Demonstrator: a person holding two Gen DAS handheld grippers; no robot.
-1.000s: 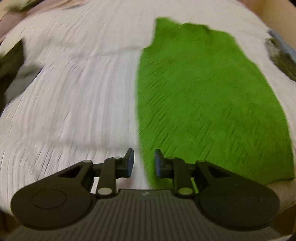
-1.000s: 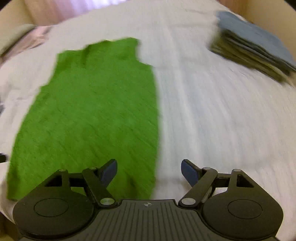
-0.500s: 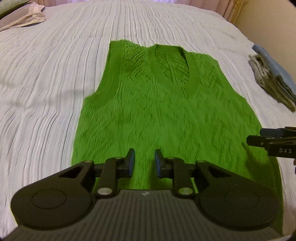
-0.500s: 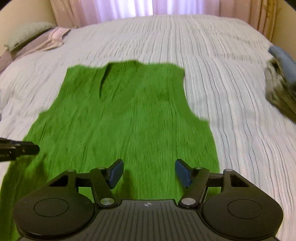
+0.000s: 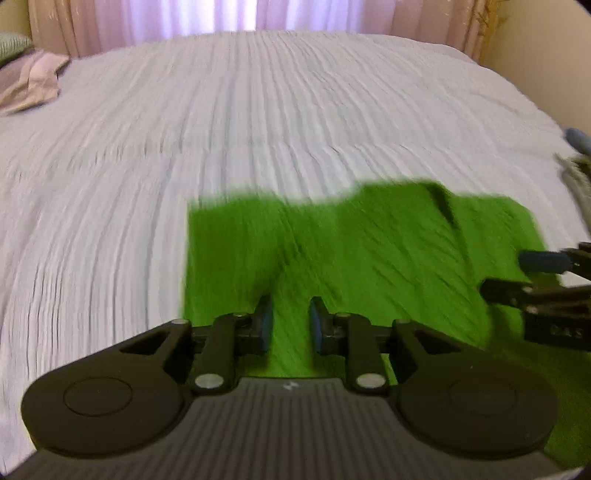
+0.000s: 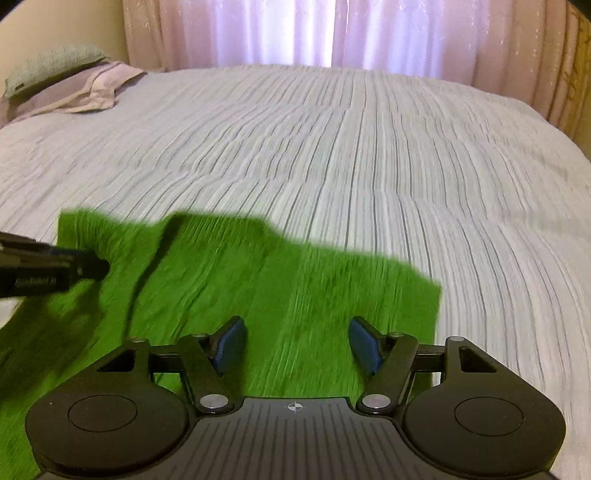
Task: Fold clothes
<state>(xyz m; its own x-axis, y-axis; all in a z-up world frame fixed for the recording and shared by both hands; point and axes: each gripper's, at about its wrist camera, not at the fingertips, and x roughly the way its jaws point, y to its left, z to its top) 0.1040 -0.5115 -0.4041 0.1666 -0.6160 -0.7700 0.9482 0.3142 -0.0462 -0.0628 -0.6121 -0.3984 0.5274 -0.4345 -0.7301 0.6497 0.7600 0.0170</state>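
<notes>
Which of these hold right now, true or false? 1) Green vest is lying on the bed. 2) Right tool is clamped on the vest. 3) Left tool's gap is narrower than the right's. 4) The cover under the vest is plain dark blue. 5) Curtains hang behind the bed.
1) The green vest lies on the bed: true.
2) The right tool is clamped on the vest: false. Its pads stand apart, with nothing pinched between them.
3) The left tool has a narrower gap than the right: true.
4) The cover is plain dark blue: false. It is pale with fine ridged lines.
5) Curtains hang behind the bed: true.
</notes>
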